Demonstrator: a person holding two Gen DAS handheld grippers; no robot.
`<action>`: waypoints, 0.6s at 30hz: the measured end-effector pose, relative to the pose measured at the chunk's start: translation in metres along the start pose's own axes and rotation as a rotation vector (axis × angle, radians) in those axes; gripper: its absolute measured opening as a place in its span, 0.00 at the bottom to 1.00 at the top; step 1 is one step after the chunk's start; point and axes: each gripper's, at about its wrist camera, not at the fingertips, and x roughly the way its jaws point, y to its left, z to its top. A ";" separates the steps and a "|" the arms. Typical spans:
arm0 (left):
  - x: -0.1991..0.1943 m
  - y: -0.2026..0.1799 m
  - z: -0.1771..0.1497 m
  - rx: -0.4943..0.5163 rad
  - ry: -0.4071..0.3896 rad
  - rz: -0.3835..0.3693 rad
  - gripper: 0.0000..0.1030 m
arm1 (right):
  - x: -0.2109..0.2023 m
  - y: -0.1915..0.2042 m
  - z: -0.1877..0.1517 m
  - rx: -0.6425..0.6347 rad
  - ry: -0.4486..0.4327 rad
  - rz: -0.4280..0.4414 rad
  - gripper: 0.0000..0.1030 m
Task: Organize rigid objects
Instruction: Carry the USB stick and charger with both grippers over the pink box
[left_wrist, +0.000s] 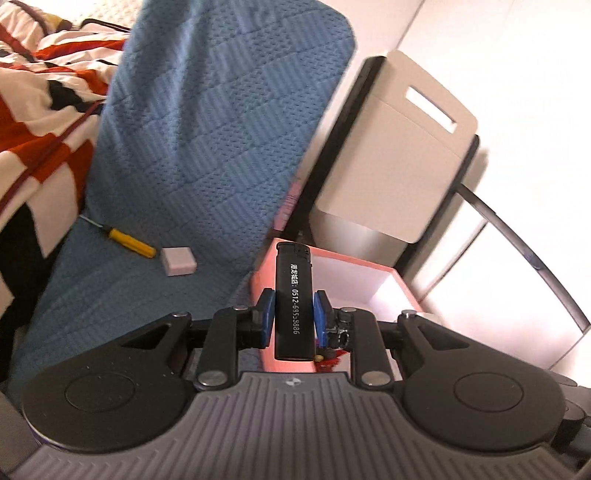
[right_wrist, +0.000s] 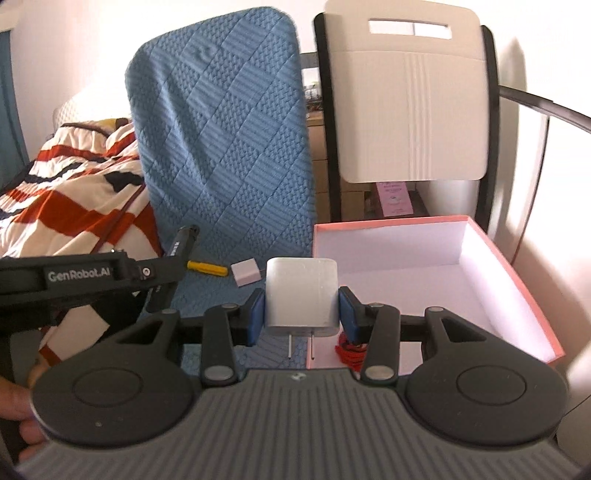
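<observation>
The left gripper (left_wrist: 293, 314) has its blue pads pressed on both sides of a black lighter (left_wrist: 293, 301), which stands on end between them with white printed digits down its side. In the left wrist view the lighter hangs in front of the near corner of a pink box (left_wrist: 369, 266) with a white inside. The right gripper (right_wrist: 301, 310) clamps a white plug adapter (right_wrist: 302, 295) by its flat sides, its two metal prongs pointing toward the camera.

Only the right wrist view shows the box (right_wrist: 517, 266) nearly whole: open, and bare in the part that shows, with a red cord (right_wrist: 349, 352) at its near edge, partly hidden behind the gripper. It also shows the left gripper (right_wrist: 177, 254) from the side, with the lighter tip sticking up, and a hand (right_wrist: 18, 413) at the lower left edge.

Both views show a yellow screwdriver (left_wrist: 129, 242) and a small white block (left_wrist: 178, 261) lying near each other on the blue quilted chair cover (left_wrist: 221, 129). A striped blanket (left_wrist: 37, 110) lies left of the chair, and a white chair back (right_wrist: 406, 103) stands behind the box
</observation>
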 end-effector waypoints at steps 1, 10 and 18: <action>0.003 -0.006 0.000 0.008 0.005 -0.010 0.25 | -0.002 -0.003 0.000 0.005 -0.003 -0.004 0.44; 0.051 -0.062 -0.013 0.058 0.074 -0.089 0.25 | -0.009 -0.059 -0.006 0.064 0.000 -0.078 0.44; 0.111 -0.101 -0.031 0.101 0.183 -0.119 0.25 | 0.011 -0.113 -0.021 0.151 0.047 -0.136 0.44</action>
